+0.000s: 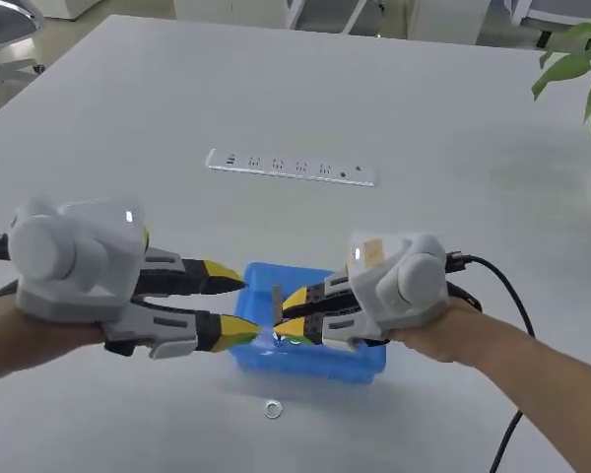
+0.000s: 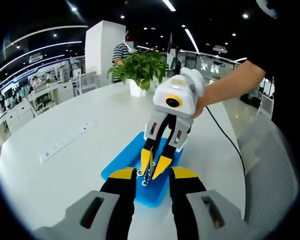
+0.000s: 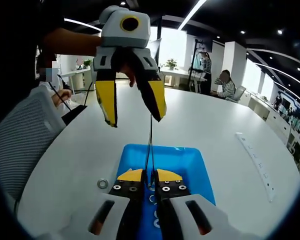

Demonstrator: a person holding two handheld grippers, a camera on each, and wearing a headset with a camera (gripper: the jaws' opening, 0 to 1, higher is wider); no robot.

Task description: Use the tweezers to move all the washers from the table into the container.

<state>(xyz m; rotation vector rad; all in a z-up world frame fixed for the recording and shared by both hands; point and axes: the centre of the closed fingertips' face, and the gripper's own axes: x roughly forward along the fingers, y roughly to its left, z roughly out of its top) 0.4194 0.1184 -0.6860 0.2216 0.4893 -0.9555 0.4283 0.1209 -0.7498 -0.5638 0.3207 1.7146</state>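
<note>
Tweezers held over the container
Your right tool pinches them for the drop; left tool spread, idle.

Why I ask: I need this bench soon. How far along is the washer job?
Done: a few washers lie in the blue container. In hand: the right gripper is shut on the tweezers, tips down in the container; the left gripper hangs open beside it. Left: one loose washer on the table in front of the container.
</note>
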